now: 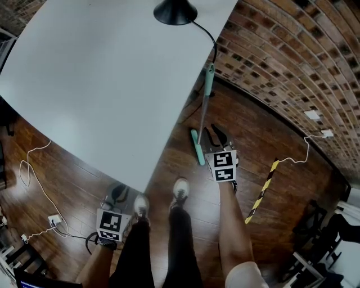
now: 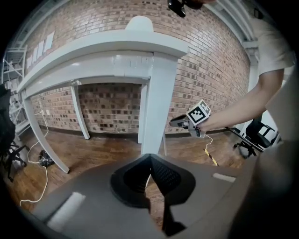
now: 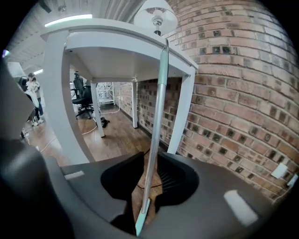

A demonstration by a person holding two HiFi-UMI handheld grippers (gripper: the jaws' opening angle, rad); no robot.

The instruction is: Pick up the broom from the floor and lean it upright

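The broom (image 1: 203, 107) stands upright on the wood floor, its teal handle end resting against the edge of the white table (image 1: 101, 73) and its teal head (image 1: 197, 147) on the floor. In the right gripper view the pole (image 3: 159, 116) rises between the jaws of my right gripper (image 3: 149, 156), with floor showing on either side of it; the pads do not press on it. From above, my right gripper (image 1: 218, 135) sits just right of the broom head. My left gripper (image 1: 117, 194) hangs low at the left, its tips (image 2: 150, 158) together and empty.
A black lamp (image 1: 175, 11) stands on the table's far edge, its cord running down by the broom. The brick wall (image 1: 281, 67) curves close on the right. Yellow-black tape (image 1: 261, 191) marks the floor. White cables (image 1: 34, 169) trail at left. A table leg (image 2: 156, 107) stands ahead of the left gripper.
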